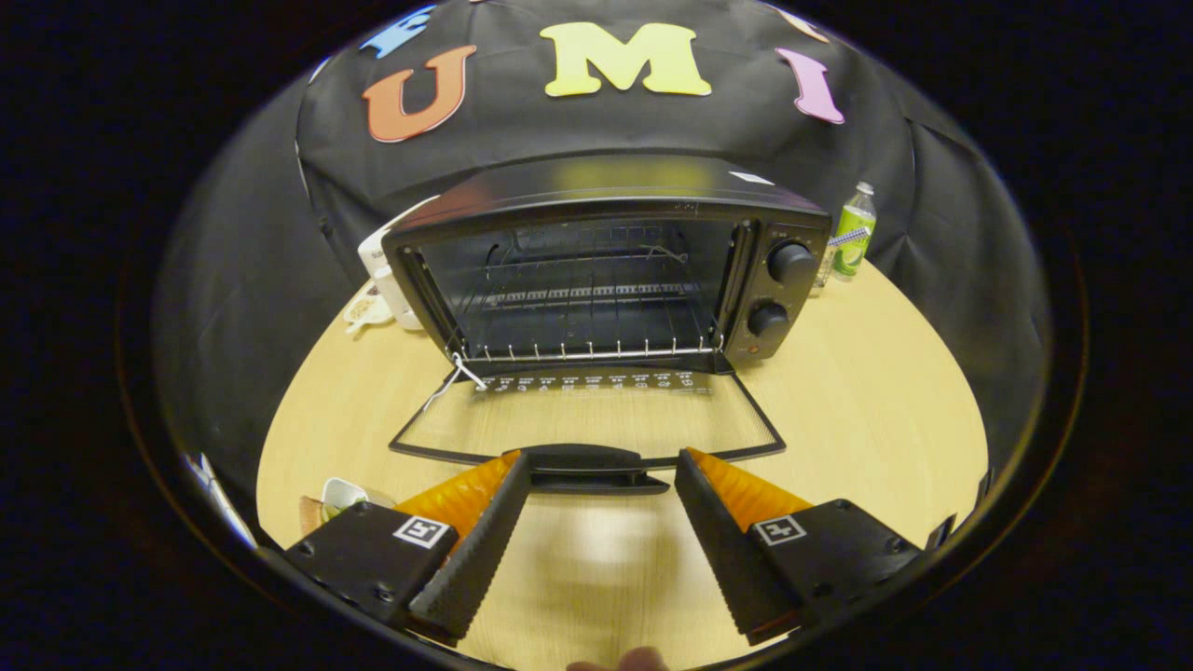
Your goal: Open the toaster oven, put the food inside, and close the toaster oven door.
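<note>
So, I'm hovering my gripper (601,485) just in front of the toaster oven (606,266), and the first step is looking done: the glass door (587,419) is lying flat on the wooden table (867,410), hinged fully down, with its dark handle (587,461) sitting right between my fingertips. My fingers (485,531) are standing wide apart and gripping nothing; whether the tips are brushing the handle ends I can't quite tell. Inside, the wire rack (582,298) is sitting bare, so I'm judging that the food hasn't gone in yet. Now, where is that food? I'm spotting a small white dish (340,492) with something greenish in it, just off beside my left finger near the table's edge, and that may be it, though I'm not sure. More crockery (377,294) is peeking out by the oven's left side, and a green bottle (850,233) is standing beyond the two knobs (790,263). So I'm reckoning roughly a third is behind me: still left are fetching the food, setting it on the rack, and swinging the door shut.
</note>
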Demonstrator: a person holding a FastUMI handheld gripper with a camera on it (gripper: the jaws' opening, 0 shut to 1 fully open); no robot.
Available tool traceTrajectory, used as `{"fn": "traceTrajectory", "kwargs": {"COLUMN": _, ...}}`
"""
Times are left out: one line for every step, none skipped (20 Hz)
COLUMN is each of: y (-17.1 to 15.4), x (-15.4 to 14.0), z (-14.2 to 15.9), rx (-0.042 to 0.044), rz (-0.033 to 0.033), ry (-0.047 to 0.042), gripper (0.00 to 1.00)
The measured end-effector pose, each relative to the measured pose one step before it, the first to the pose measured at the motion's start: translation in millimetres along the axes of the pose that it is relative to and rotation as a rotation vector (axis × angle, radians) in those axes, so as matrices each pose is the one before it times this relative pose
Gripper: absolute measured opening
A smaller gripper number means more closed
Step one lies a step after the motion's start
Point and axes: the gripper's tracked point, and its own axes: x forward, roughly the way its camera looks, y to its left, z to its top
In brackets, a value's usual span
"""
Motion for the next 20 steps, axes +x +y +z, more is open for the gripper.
{"fn": "traceTrajectory", "kwargs": {"y": 0.15, "x": -1.19, "z": -3.79, "rx": -0.00704, "rz": 0.00716, "ry": 0.01501, "gripper": 1.00}}
{"fn": "traceTrajectory", "kwargs": {"y": 0.91, "x": -1.45, "z": -1.71, "rx": -0.00272, "rz": 0.00947, "ry": 0.00600, "gripper": 1.00}}
{"fn": "traceTrajectory", "kwargs": {"y": 0.02, "x": -2.54, "z": 0.81, "rx": -0.00378, "rz": 0.00587, "ry": 0.00060, "gripper": 1.00}}
{"fn": "traceTrajectory", "kwargs": {"y": 0.27, "x": -6.44, "z": -0.71, "rx": -0.00430, "rz": 0.00562, "ry": -0.00348, "gripper": 1.00}}
{"fn": "traceTrajectory", "kwargs": {"y": -0.93, "x": -6.39, "z": 0.98, "rx": -0.00256, "rz": 0.00650, "ry": -0.00163, "gripper": 1.00}}
{"fn": "traceTrajectory", "kwargs": {"y": -0.54, "x": -5.78, "z": 1.11, "rx": 0.00039, "rz": 0.01057, "ry": 0.00051, "gripper": 1.00}}
{"fn": "traceTrajectory", "kwargs": {"y": -0.96, "x": -6.57, "z": 2.39, "rx": 0.00299, "rz": 0.01291, "ry": 0.00031, "gripper": 1.00}}
{"fn": "traceTrajectory", "kwargs": {"y": -0.35, "x": -7.83, "z": 2.35, "rx": 0.00612, "rz": 0.01738, "ry": 0.00119, "gripper": 1.00}}
{"fn": "traceTrajectory", "kwargs": {"y": 2.69, "x": -8.57, "z": 3.39, "rx": 0.00671, "rz": 0.03299, "ry": 0.00423, "gripper": 1.00}}
{"fn": "traceTrajectory", "kwargs": {"y": 3.91, "x": -8.10, "z": 2.96, "rx": 0.01014, "rz": 0.03316, "ry": 0.00915, "gripper": 1.00}}
{"fn": "traceTrajectory", "kwargs": {"y": 5.64, "x": -8.67, "z": 1.61, "rx": 0.01225, "rz": 0.04259, "ry": 0.02313, "gripper": 1.00}}
{"fn": "traceTrajectory", "kwargs": {"y": 10.40, "x": -6.83, "z": -0.38, "rx": 0.01944, "rz": 0.06113, "ry": 0.02688, "gripper": 1.00}}
{"fn": "traceTrajectory", "kwargs": {"y": 13.18, "x": -6.05, "z": -2.54, "rx": 0.02974, "rz": 0.06636, "ry": 0.04447, "gripper": 1.00}}
{"fn": "traceTrajectory", "kwargs": {"y": 15.09, "x": -5.57, "z": -7.50, "rx": 0.04248, "rz": 0.07632, "ry": 0.05886, "gripper": 1.00}}
{"fn": "traceTrajectory", "kwargs": {"y": 14.51, "x": -5.12, "z": -5.59, "rx": 0.05212, "rz": 0.06224, "ry": 0.04578, "gripper": 1.00}}
{"fn": "traceTrajectory", "kwargs": {"y": 13.36, "x": -1.98, "z": -4.30, "rx": 0.04547, "rz": 0.05416, "ry": 0.03620, "gripper": 1.00}}
{"fn": "traceTrajectory", "kwargs": {"y": 12.23, "x": 0.25, "z": -2.30, "rx": 0.04163, "rz": 0.04691, "ry": 0.02821, "gripper": 1.00}}
{"fn": "traceTrajectory", "kwargs": {"y": 9.56, "x": 1.69, "z": -2.17, "rx": 0.03842, "rz": 0.03691, "ry": 0.02676, "gripper": 1.00}}
{"fn": "traceTrajectory", "kwargs": {"y": 6.82, "x": 4.01, "z": -2.43, "rx": 0.02726, "rz": 0.02352, "ry": 0.02944, "gripper": 1.00}}
{"fn": "traceTrajectory", "kwargs": {"y": 3.17, "x": 5.05, "z": -3.90, "rx": 0.02092, "rz": 0.01136, "ry": 0.02845, "gripper": 1.00}}
